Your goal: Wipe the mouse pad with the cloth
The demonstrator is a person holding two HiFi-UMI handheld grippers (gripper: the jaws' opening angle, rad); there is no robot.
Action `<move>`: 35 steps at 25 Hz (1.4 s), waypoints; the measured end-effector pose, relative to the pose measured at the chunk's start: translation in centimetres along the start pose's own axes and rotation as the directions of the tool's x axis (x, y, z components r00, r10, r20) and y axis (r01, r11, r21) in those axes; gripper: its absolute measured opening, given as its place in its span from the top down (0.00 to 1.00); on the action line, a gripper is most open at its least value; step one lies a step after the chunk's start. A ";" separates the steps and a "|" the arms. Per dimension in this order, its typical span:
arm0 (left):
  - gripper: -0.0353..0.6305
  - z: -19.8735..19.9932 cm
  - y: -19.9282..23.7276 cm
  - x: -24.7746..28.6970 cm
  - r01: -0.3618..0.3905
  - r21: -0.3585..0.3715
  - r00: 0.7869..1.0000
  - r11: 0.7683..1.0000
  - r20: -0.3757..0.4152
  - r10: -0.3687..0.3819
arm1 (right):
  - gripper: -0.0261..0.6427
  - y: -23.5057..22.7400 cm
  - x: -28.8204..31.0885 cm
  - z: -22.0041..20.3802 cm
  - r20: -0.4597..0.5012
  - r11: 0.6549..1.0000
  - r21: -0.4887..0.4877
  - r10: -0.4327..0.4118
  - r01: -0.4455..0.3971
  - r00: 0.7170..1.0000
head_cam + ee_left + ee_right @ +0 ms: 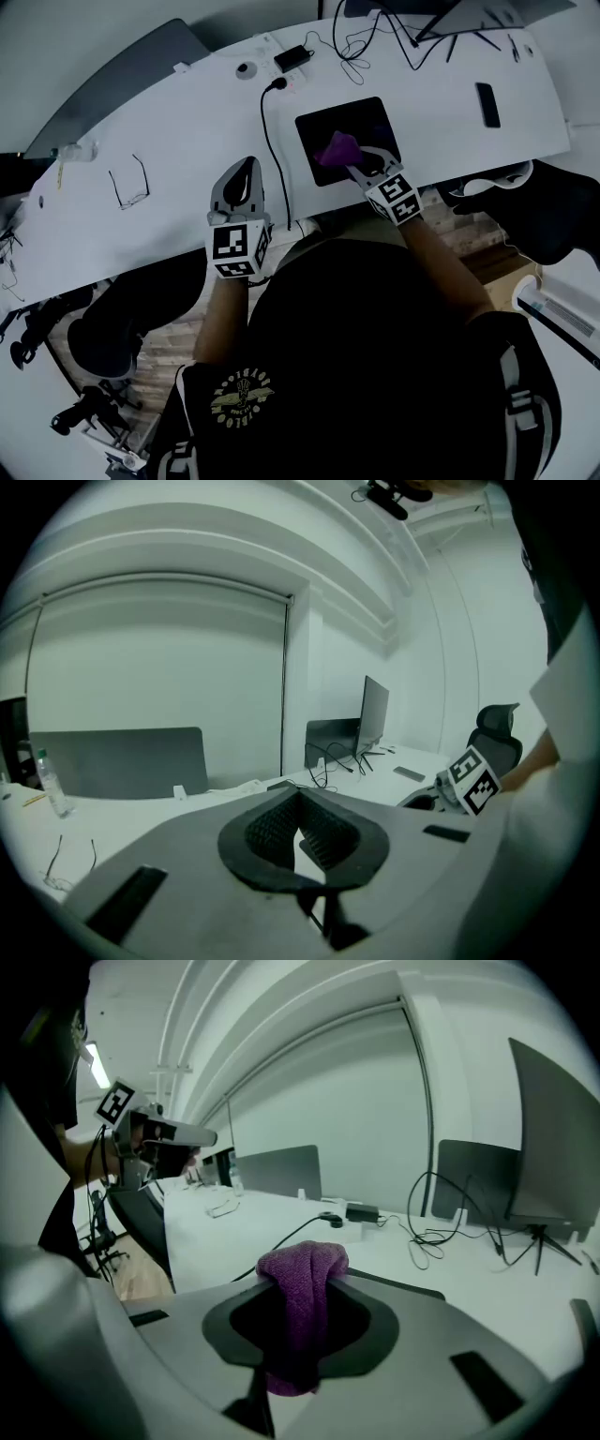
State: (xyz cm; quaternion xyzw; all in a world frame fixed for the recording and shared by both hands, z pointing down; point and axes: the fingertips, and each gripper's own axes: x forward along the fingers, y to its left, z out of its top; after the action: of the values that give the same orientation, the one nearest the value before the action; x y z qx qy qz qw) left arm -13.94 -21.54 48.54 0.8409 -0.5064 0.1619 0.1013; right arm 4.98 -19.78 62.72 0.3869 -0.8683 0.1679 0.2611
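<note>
A black mouse pad [361, 122] lies on the white desk [178, 122], right of centre. My right gripper [352, 159] hovers over the pad's near edge, shut on a purple cloth [336, 148] that bunches over the pad. In the right gripper view the cloth [302, 1302] hangs pinched between the jaws of that gripper [300, 1288]. My left gripper [248, 165] is held over the desk's front edge, left of the pad, shut with nothing in it. In the left gripper view its jaws [298, 803] meet, and the right gripper's marker cube [475, 778] shows to the right.
A black cable [273, 150] runs across the desk between the grippers to a charger [293, 58]. Glasses [128, 183] lie at the left, a phone [487, 103] at the right, tangled cables [361, 47] at the back. An office chair [553, 211] stands right of the desk.
</note>
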 end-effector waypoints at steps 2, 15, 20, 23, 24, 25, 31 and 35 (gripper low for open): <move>0.94 -0.5 0.4 -1.0 -0.009 -0.007 1.000 1.000 -0.002 0.009 | 0.83 2.0 1.4 -0.2 -0.013 0.999 -0.019 0.037 -0.037 0.999; 0.94 -1.5 0.2 -2.2 -0.089 -0.041 0.995 0.995 -0.041 0.088 | 0.83 3.2 8.9 -6.9 -0.221 0.987 -0.013 0.154 -0.161 0.963; 0.94 -1.4 -2.3 -0.4 -0.097 -0.036 0.994 0.995 -0.058 0.094 | 0.83 1.0 8.8 -8.3 -0.250 0.985 -0.022 0.160 -0.171 0.955; 0.94 -1.1 -3.7 0.5 -0.105 -0.029 0.993 0.994 -0.066 0.103 | 0.83 -0.7 7.8 -8.9 -0.252 0.985 -0.028 0.159 -0.172 0.955; 0.94 -0.8 -4.2 0.8 -0.106 -0.025 0.992 0.994 -0.066 0.104 | 0.83 -1.4 7.4 -9.1 -0.251 0.985 -0.026 0.159 -0.171 0.955; 0.94 -0.5 -4.7 1.2 -0.106 -0.022 0.993 0.994 -0.064 0.104 | 0.83 -2.1 7.0 -9.4 -0.250 0.985 -0.023 0.159 -0.170 0.955; 0.94 1.9 -6.7 3.1 -0.113 -0.009 0.993 0.994 -0.024 0.113 | 0.83 -6.2 4.6 -11.2 -0.268 0.987 -0.031 0.142 -0.155 0.953; 0.94 3.0 -7.6 4.2 -0.118 -0.011 0.993 0.993 -0.003 0.118 | 0.83 -8.9 2.9 -12.4 -0.274 0.992 0.003 0.121 -0.125 0.954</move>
State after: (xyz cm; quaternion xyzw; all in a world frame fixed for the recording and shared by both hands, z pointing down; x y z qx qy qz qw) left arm -4.86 -22.43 47.33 0.8088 -0.5559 0.1658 0.0966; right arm 14.14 -21.14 75.18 0.3033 -0.8475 0.2293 0.3704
